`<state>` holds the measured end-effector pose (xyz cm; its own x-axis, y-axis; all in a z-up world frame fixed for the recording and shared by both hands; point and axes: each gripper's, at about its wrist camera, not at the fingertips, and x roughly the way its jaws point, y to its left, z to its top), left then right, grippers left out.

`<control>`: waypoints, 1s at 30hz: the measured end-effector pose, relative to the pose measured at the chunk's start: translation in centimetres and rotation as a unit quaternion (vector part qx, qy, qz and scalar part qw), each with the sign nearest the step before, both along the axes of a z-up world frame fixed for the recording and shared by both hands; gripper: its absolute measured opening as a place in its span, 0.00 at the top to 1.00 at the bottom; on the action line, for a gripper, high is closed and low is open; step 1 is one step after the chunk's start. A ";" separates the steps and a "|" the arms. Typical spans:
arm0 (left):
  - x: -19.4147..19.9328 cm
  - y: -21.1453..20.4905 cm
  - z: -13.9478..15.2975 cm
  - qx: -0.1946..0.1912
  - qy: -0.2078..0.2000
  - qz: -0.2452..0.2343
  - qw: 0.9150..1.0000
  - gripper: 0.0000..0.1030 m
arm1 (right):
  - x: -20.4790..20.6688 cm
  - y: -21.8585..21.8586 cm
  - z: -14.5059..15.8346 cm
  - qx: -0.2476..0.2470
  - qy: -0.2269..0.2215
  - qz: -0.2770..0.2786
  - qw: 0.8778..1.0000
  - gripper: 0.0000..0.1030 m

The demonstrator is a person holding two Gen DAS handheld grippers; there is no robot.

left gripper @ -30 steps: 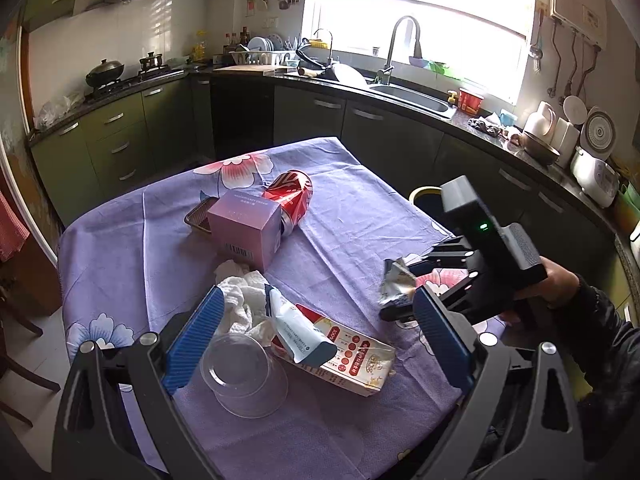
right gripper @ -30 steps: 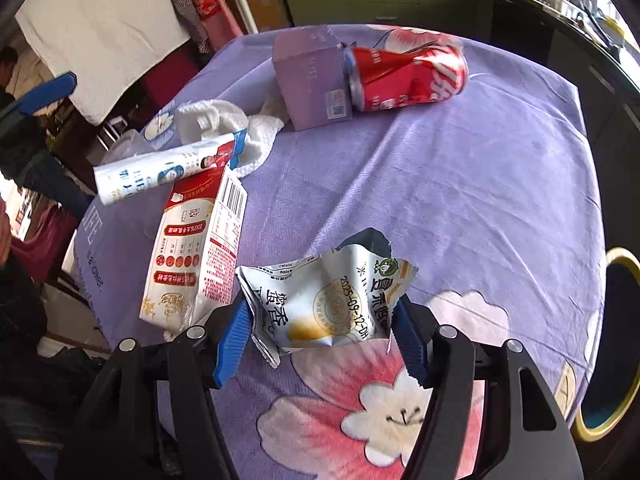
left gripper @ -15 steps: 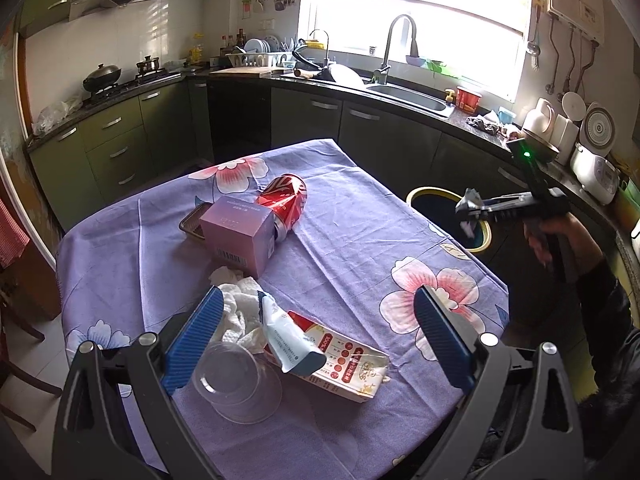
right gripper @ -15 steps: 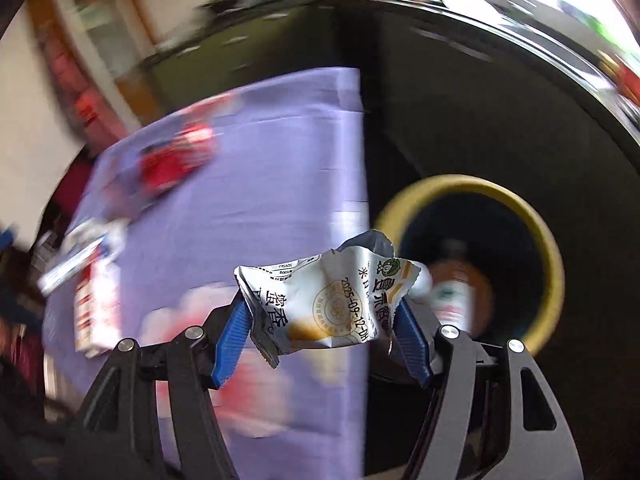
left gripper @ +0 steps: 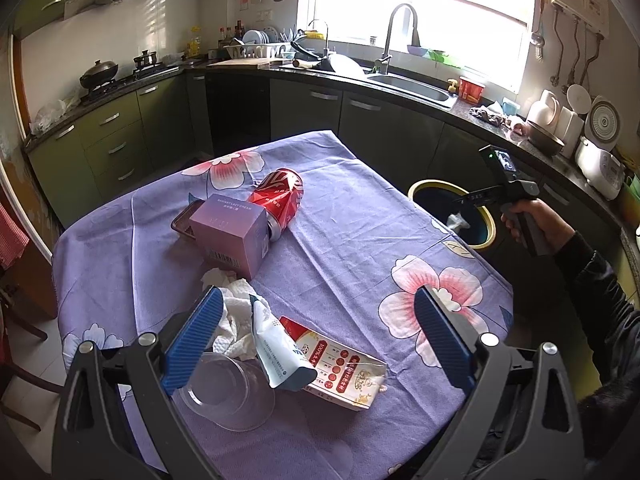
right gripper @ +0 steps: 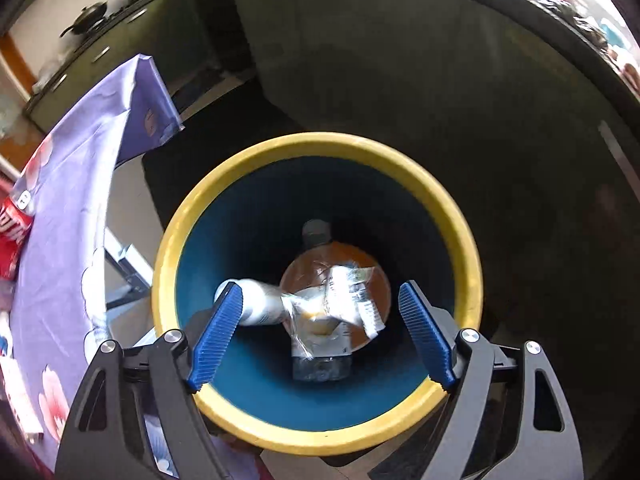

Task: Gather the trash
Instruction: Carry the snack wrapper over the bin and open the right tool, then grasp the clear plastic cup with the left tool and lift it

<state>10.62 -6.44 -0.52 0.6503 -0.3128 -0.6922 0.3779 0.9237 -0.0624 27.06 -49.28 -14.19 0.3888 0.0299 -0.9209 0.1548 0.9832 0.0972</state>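
The cloth (left gripper: 360,240) on the bench is purple, with a pattern of big pink and white flowers. On it lies a red can (left gripper: 280,200) with white marks, and beside it a carton box (left gripper: 230,230) in pale purple with a white barcode label. The crumpled tissue (left gripper: 236,320) is white. The tube (left gripper: 276,356) is white and light blue with a dark blue end. The flat packet (left gripper: 340,372) is white and cream, with red dots and a red corner. The cup (left gripper: 228,396) is clear, without colour. The fingers (left gripper: 192,344) of the left gripper are blue, on a black frame. The trash bin (right gripper: 460,240) has a yellow rim and is dark blue inside. In the bin, the wrapper (right gripper: 344,296) is white and silver, and it lies on a bottle (right gripper: 316,240) with an orange-brown label.
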 end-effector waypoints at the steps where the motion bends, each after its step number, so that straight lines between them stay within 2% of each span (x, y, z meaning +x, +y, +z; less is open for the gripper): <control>1: 0.1 0.0 -0.1 0.000 0.001 0.001 1.000 0.11 | -0.3 -0.2 0.3 0.005 -0.005 -0.002 1.000 0.23; 9: -0.4 0.6 -0.6 -0.002 0.006 0.004 1.000 0.11 | -6.5 3.3 4.7 0.055 -0.075 0.015 0.996 0.19; 13: -1.3 1.4 -1.3 0.006 0.008 0.010 1.000 0.11 | -9.8 5.7 5.8 0.069 -0.102 0.032 0.992 0.18; 21: -3.0 3.9 -3.0 0.012 0.018 0.026 0.999 0.11 | -13.8 9.1 6.5 0.077 -0.113 0.063 0.989 0.18; 30: -2.4 6.6 -6.8 0.032 0.010 0.062 0.998 0.11 | -14.3 11.7 6.0 0.092 -0.115 0.094 0.985 0.18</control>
